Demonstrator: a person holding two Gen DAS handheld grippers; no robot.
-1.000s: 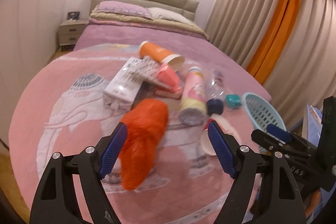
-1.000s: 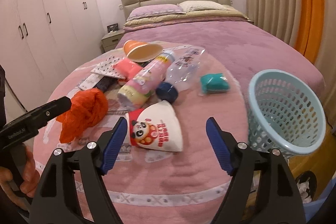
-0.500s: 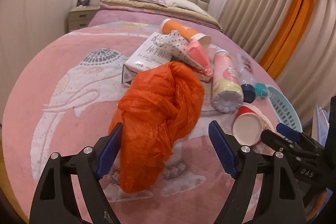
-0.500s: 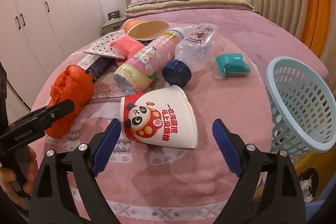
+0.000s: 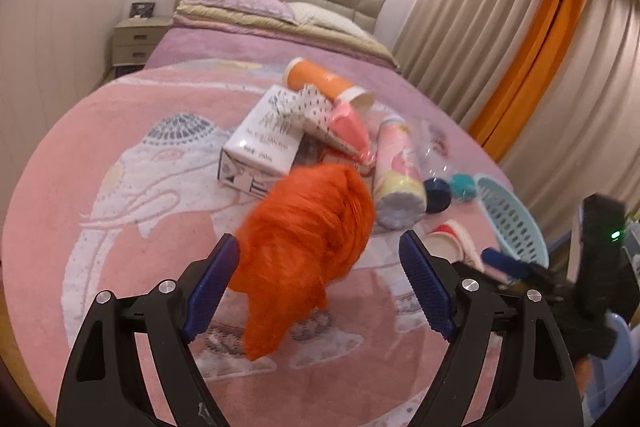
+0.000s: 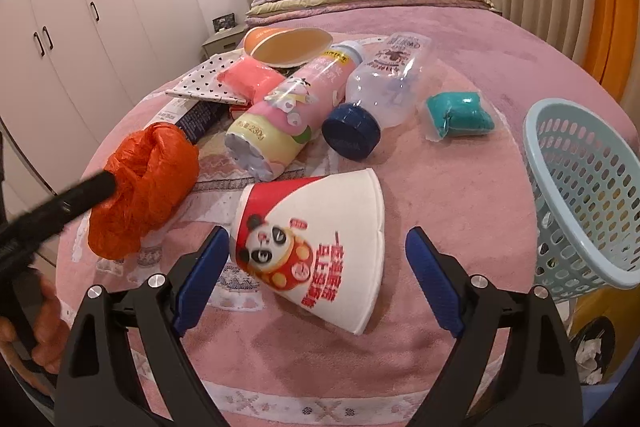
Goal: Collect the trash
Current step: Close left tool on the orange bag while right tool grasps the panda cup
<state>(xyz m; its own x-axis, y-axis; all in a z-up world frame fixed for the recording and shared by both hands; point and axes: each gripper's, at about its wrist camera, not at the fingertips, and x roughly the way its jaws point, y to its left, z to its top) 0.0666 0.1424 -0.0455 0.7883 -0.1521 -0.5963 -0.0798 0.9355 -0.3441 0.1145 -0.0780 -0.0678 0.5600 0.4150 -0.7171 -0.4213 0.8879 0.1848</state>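
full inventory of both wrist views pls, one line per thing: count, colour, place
orange plastic bag: 1, orange, crumpled on blanket, before left gripper
panda paper cup: 1, white and red, on its side before right gripper
pink bottle: 1, pink and yellow, lying mid-pile
clear bottle: 1, clear, dark blue cap, lying beside pink bottle
orange cup: 1, orange, on its side, back of pile
teal packet: 1, teal, blanket between clear bottle and basket
white box: 1, white, left of pile
basket: 1, light blue, tilted, bed's right edge
blanket: 1, pink, over bed
left gripper: 1, black, blue pads, open
right gripper: 1, same, open
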